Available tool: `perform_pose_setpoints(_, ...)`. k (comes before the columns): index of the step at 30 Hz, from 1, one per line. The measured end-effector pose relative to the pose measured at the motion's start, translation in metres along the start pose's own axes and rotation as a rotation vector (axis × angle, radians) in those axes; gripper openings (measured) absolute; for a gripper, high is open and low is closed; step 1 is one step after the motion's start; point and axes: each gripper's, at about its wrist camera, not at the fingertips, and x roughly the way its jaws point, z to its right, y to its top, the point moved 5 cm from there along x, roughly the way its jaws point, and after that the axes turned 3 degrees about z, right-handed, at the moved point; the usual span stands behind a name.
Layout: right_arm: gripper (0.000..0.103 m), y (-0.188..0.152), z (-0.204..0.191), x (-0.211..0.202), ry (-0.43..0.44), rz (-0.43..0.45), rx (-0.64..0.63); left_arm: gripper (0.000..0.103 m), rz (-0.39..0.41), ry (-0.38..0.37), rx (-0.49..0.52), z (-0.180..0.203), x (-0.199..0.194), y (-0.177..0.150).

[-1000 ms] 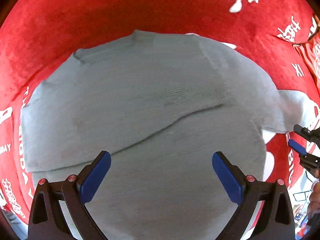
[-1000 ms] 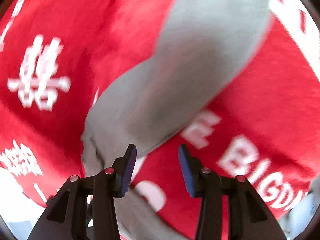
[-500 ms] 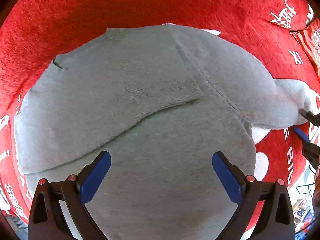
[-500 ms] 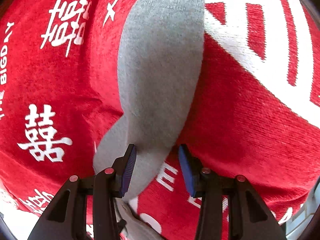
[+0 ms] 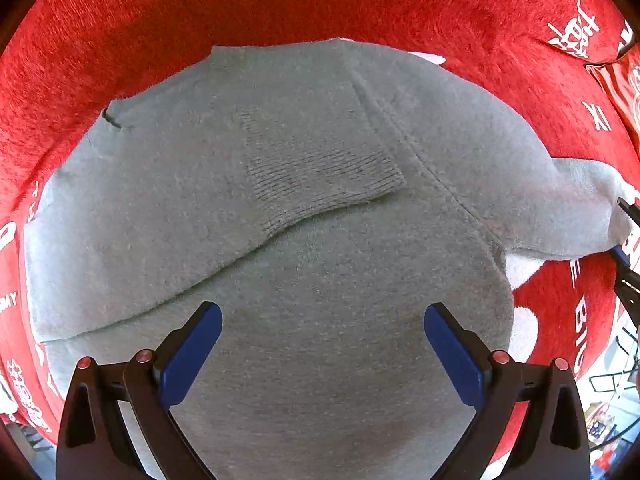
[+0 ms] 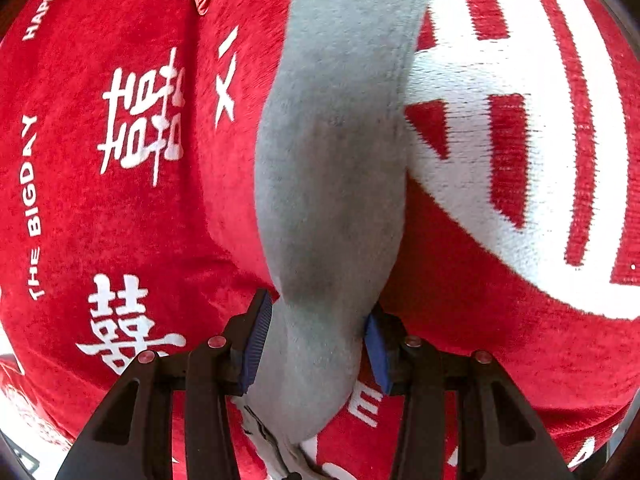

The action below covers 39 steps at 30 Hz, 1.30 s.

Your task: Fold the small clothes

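A small grey knit sweater (image 5: 304,208) lies flat on a red cloth (image 5: 200,8). One sleeve is folded across its body, ribbed cuff (image 5: 320,176) near the middle. My left gripper (image 5: 322,344) is open and empty, hovering over the sweater's lower body. The other sleeve (image 5: 568,216) stretches out to the right. In the right wrist view this sleeve (image 6: 332,152) runs between the blue pads of my right gripper (image 6: 316,340), whose jaws stand around it, touching its sides. The right gripper's tip shows at the left wrist view's right edge (image 5: 624,240).
The red plush cloth (image 6: 120,220) bears white Chinese characters and lettering such as "THE BIGDAY", and a large white pattern (image 6: 520,140) on the right. A red satin item (image 5: 624,84) lies at the far right. Room clutter shows past the cloth's near edge.
The right gripper swung in line with the outstretched sleeve and moved forward so the sleeve now sits between its pads. The left gripper drifted slightly; it stays open over the body.
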Motion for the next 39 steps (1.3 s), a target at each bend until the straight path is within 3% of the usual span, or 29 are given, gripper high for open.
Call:
perform_pose_setpoints(2, 0.048, 0.001, -0.004, 0.001, 0.034, -0.011, 0.010, 0.102, 0.002, 0.003, 0.002, -0.001, 0.000, -0.001)
perform_pose_setpoints(3, 0.033, 0.001, -0.008, 0.004, 0.062, -0.024, 0.013, 0.102, 0.001, 0.004, 0.001, -0.002, 0.000, 0.000)
perform_pose_setpoints(4, 0.009, 0.000, -0.013, 0.006, 0.078, -0.036, 0.007, 0.102, 0.001, 0.005, 0.000, -0.003, 0.000, 0.000)
perform_pose_setpoints(7, 0.006, -0.002, -0.033, 0.005, 0.110, -0.031, -0.032, 0.102, 0.000, 0.005, -0.010, -0.007, 0.000, -0.001)
perform_pose_setpoints(14, 0.006, -0.044, -0.120, 0.020, 0.217, -0.134, -0.268, 0.102, 0.004, 0.003, -0.052, -0.025, 0.000, -0.005)
perform_pose_setpoints(18, 0.006, -0.104, -0.178, 0.039, 0.269, -0.226, -0.454, 0.102, 0.002, 0.000, -0.096, -0.045, -0.002, -0.008)
perform_pose_setpoints(23, 0.006, -0.217, -0.230, 0.076, 0.266, -0.400, -0.764, 0.102, 0.016, 0.006, -0.160, -0.081, -0.007, -0.017)
perform_pose_setpoints(27, 0.006, -0.299, -0.219, 0.113, 0.188, -0.551, -0.882, 0.102, 0.025, 0.015, -0.229, -0.117, -0.012, -0.029)
perform_pose_setpoints(30, 0.007, -0.356, -0.185, 0.153, 0.048, -0.665, -0.941, 0.102, 0.044, 0.035, -0.285, -0.148, -0.017, -0.037)
perform_pose_setpoints(33, 0.010, -0.378, -0.151, 0.181, -0.111, -0.712, -0.943, 0.102, 0.048, 0.053, -0.335, -0.181, -0.021, -0.048)
perform_pose_setpoints(35, 0.013, -0.376, -0.136, 0.186, -0.170, -0.703, -0.887, 0.102, 0.049, 0.061, -0.363, -0.202, -0.023, -0.055)
perform_pose_setpoints(37, 0.038, -0.367, -0.135, 0.177, -0.131, -0.671, -0.799, 0.102, 0.052, 0.065, -0.382, -0.222, -0.025, -0.062)
perform_pose_setpoints(39, 0.047, -0.354, -0.142, 0.167, -0.092, -0.607, -0.746, 0.102, 0.057, 0.068, -0.399, -0.231, -0.023, -0.067)
